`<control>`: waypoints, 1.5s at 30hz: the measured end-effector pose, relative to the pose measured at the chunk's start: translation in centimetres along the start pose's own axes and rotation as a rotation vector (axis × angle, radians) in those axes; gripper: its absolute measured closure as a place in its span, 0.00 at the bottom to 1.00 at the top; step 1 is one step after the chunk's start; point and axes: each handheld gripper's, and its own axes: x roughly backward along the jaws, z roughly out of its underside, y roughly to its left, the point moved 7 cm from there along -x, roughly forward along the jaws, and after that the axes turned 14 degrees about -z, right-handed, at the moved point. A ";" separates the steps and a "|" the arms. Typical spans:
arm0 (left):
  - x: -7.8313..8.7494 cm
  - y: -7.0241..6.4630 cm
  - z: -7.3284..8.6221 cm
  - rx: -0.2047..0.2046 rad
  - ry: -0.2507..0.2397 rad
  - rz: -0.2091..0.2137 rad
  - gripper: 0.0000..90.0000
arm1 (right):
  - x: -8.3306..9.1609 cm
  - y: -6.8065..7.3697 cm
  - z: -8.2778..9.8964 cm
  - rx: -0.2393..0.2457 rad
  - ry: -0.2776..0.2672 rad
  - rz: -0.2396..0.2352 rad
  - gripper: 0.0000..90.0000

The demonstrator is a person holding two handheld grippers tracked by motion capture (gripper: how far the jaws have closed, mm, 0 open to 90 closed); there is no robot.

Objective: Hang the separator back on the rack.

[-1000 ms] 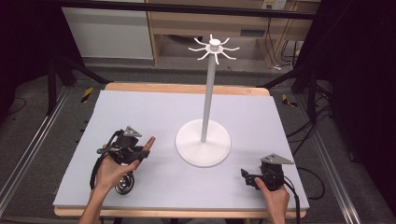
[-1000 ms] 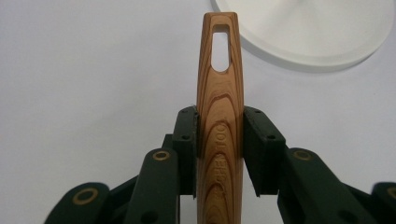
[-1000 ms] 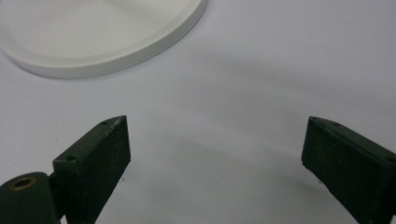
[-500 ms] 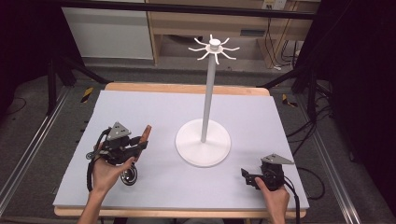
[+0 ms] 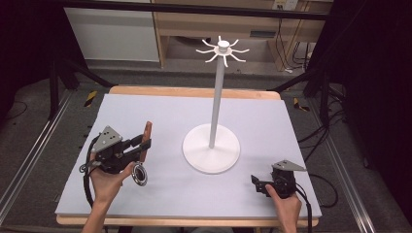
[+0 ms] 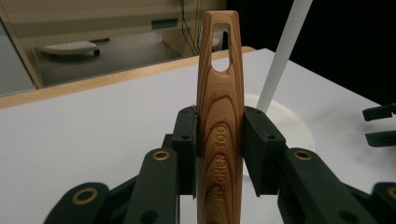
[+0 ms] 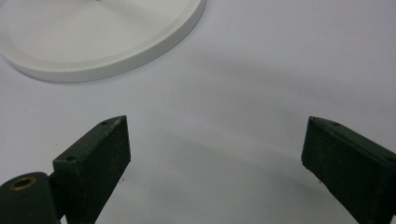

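My left gripper [image 5: 142, 144] is at the table's left, shut on the wooden handle [image 5: 147, 130] of a kitchen utensil. The utensil's round metal head [image 5: 140, 175] hangs below the hand. In the left gripper view the handle [image 6: 219, 107] stands upright between the two jaws, with a slot hole at its tip and engraved lettering. A white stand with a ring of hooks [image 5: 222, 49] on a tall pole rises from a round base [image 5: 211, 148] at mid-table. My right gripper [image 5: 256, 183] rests on the table at the front right, open, with nothing between its fingers [image 7: 95, 156].
The white board [image 5: 160, 109] lies on a wooden table. The edge of the stand's base [image 7: 140, 51] sits just ahead of the right gripper. In the left gripper view the pole [image 6: 282, 56] and the right gripper's jaws [image 6: 380, 126] are beyond the handle. Shelving and cables lie behind the table.
The left gripper has risen and turned, swinging the wooden handle from pointing right to pointing more upward; the metal head came up off the table. The right gripper has not moved.
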 end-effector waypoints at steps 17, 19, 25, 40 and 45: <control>0.6 -0.9 -2.6 0.022 -0.093 0.017 0.75 | 0.2 0.1 0.0 -0.005 -0.023 0.005 0.09; 0.6 -1.0 -3.0 0.018 -0.099 0.016 0.75 | 0.2 -0.1 -0.1 0.003 -0.029 0.008 0.09; 1.1 -1.6 -4.5 0.017 -0.135 0.024 0.75 | 0.6 -0.2 -0.3 -0.015 -0.070 0.023 0.08; 1.6 -2.2 -7.2 0.020 -0.153 0.056 0.75 | 0.6 -0.8 -0.8 -0.040 -0.135 0.047 0.07; 1.4 -2.4 -7.7 0.009 -0.152 0.049 0.75 | 0.5 -0.8 -0.7 -0.051 -0.139 0.048 0.07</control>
